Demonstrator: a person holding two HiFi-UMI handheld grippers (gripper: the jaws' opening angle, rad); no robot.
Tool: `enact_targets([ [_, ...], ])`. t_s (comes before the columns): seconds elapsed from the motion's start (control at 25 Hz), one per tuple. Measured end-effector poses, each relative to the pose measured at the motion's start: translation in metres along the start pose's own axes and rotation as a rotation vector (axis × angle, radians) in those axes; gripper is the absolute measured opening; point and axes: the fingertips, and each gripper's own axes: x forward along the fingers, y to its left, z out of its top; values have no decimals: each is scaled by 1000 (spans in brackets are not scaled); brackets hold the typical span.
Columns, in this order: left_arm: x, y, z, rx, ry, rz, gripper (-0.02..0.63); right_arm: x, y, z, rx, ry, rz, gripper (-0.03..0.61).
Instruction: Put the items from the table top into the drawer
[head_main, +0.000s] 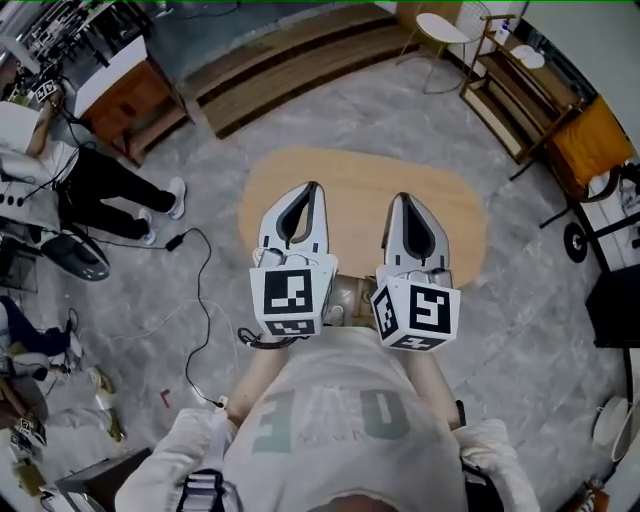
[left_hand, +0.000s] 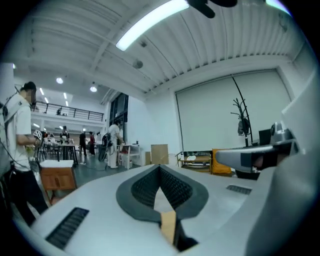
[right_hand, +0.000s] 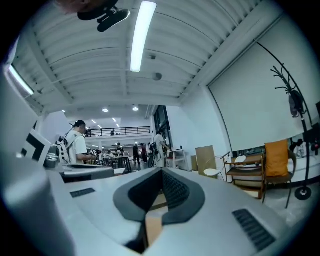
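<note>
My left hand-held gripper (head_main: 312, 190) and right hand-held gripper (head_main: 402, 200) are both closed and empty, hovering mid-frame over the wooden surface (head_main: 465, 220). No items or drawer show, so I can't judge weight or grip points.

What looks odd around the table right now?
Nothing spilled or damaged. Odd only: the oval table shows no items on its visible top, and the left gripper and right gripper, both shut and empty, hover over it.
</note>
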Motion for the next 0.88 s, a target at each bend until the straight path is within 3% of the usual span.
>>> enact_targets([
  [0.08,-6,2,2,25,-5,11,6,-2,5,-1,-17,8,7,5],
  [0.48,1,-22,18,-40,-25,-45,6,-9,-24,11,-69,43,-53,5],
  [0.88,6,-37,16,-31,-41,-83,6,-15,-31,6,-127,48,-71,5],
])
